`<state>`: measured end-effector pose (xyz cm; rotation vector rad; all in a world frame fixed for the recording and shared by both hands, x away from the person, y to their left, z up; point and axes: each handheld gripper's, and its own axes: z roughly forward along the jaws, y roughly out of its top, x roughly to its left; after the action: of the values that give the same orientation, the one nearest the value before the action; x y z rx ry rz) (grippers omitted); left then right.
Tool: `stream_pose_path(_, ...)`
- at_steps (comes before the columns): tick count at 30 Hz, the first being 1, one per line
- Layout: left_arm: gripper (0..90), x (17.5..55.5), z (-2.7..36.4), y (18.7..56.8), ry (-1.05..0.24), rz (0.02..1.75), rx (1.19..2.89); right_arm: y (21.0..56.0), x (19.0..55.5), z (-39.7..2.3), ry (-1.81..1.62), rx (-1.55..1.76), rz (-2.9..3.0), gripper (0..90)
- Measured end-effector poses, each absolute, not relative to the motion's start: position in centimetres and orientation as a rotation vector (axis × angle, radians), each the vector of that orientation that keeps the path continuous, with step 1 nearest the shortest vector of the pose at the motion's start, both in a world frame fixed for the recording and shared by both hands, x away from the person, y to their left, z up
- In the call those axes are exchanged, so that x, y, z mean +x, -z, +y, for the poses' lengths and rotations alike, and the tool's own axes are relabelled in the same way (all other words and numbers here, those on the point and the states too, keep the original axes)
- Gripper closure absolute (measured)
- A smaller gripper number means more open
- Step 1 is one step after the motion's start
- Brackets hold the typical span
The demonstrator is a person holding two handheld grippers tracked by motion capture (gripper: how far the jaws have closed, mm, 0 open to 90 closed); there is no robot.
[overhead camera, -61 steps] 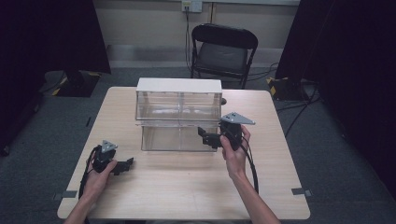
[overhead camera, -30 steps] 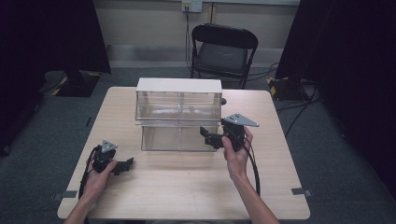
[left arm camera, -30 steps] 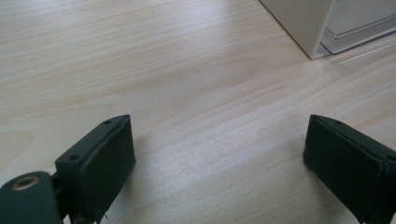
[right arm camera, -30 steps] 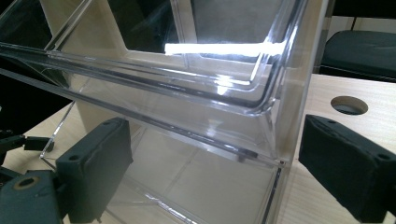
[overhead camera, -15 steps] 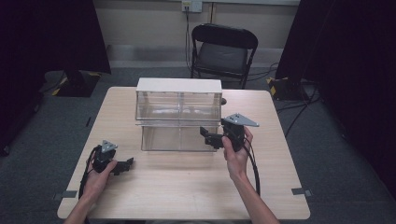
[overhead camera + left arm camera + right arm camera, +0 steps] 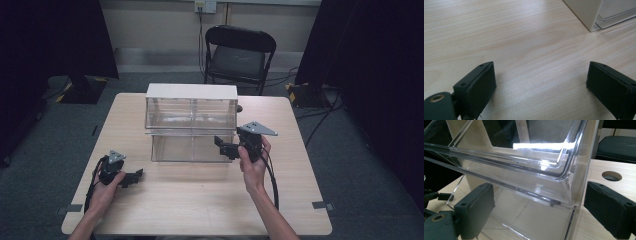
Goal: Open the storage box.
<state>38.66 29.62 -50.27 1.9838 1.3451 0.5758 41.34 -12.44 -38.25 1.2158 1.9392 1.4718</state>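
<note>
We see a clear two-tier bin [image 6: 191, 125] with a white top standing near the middle of the wooden table [image 6: 200, 200], towards its far half, with bare wood running to the near edge and out to both sides. Our right gripper [image 6: 226, 146] is raised at the bin's front right corner, its jaws spread wide and holding nothing. In the right gripper view [image 6: 534, 207] the corner post sits between the jaws, the lower tier's rim runs across the frame, and a round hole [image 6: 611, 175] opens in the tabletop beyond. Our left gripper [image 6: 132, 178] rests low near the table's front left, well apart from the bin, jaws also wide and empty over bare wood [image 6: 536, 95]. A folding chair [image 6: 239, 55] stands beyond the far edge.
</note>
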Motion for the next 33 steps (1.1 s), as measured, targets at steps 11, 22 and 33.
stream_pose_path(11,8.1,38.66,29.62,50.27,-0.574,1.345,1.984,38.3,41.33,-12.46,-1.477,1.221,1.935,9.1)
stream_pose_path(22,8.1,38.67,29.62,50.27,-0.575,1.344,1.984,38.32,41.34,-12.47,-1.479,1.219,1.934,9.1)
stream_pose_path(33,8.1,38.66,29.62,50.27,-0.574,1.344,1.984,38.35,41.39,-12.5,-1.485,1.218,1.935,9.1)
